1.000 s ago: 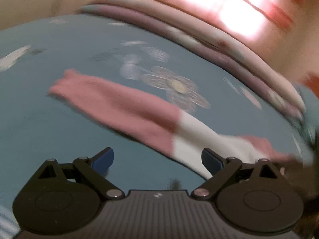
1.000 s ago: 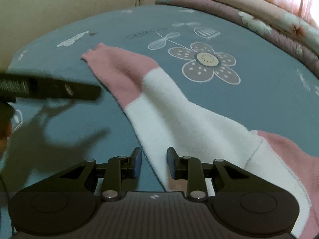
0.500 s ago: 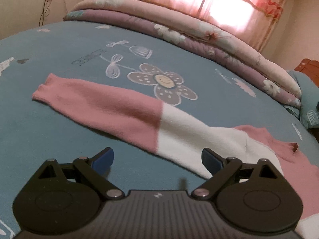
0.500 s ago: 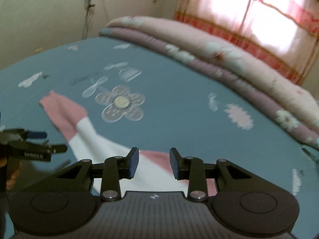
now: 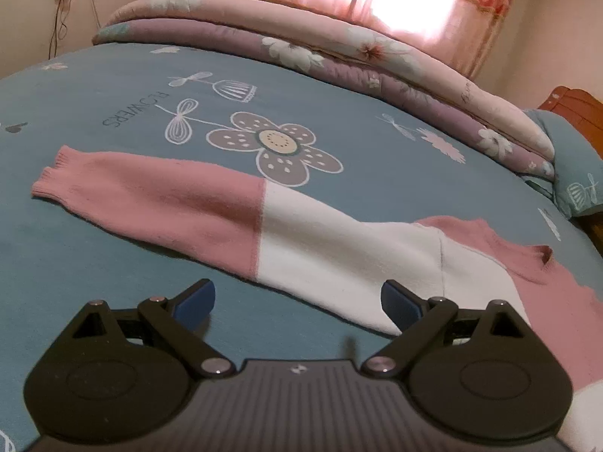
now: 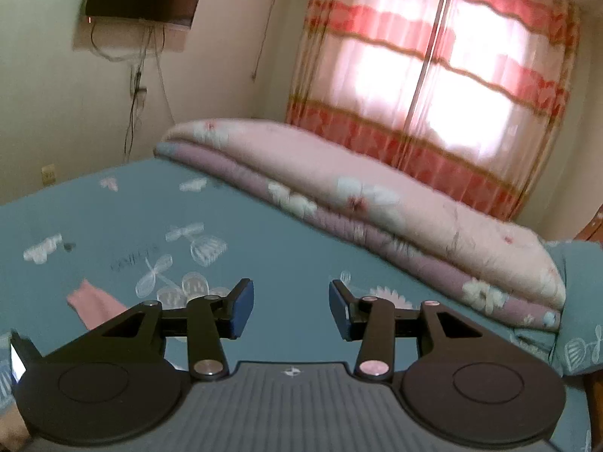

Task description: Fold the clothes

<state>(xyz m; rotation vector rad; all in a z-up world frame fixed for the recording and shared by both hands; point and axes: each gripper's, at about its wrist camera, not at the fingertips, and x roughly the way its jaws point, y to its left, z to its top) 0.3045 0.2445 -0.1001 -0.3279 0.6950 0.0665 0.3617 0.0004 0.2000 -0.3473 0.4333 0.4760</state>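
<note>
Left wrist view takes in a bed [image 5: 113, 256] under a teal sheet printed with a large grey flower [image 5: 277, 150], and along its far edge lies a folded pink and mauve floral quilt [image 5: 339, 60] below a bright pink-striped curtain [image 5: 426, 0]. Across the sheet a pink and white sweater [image 5: 331, 248] lies flat, one sleeve stretched out to the left with its pink cuff [image 5: 52, 173] farthest from the body, the white part of the sleeve running towards the pink neckline at the right. The left claw [image 5: 297, 303] hangs just above the sheet with its jaws spread wide and nothing gripped; the white stretch of sleeve lies just beyond and between its blue pads [image 5: 198, 301], the right-hand pad over the fabric's near edge. Seen from the right wrist, the right claw [image 6: 291, 310] is raised well above the bed and pointed at the quilt and curtain; its jaws have just been opening and stand apart, empty, with only the pink cuff [image 6: 96, 305] showing low at the left, well apart from its pads.
</note>
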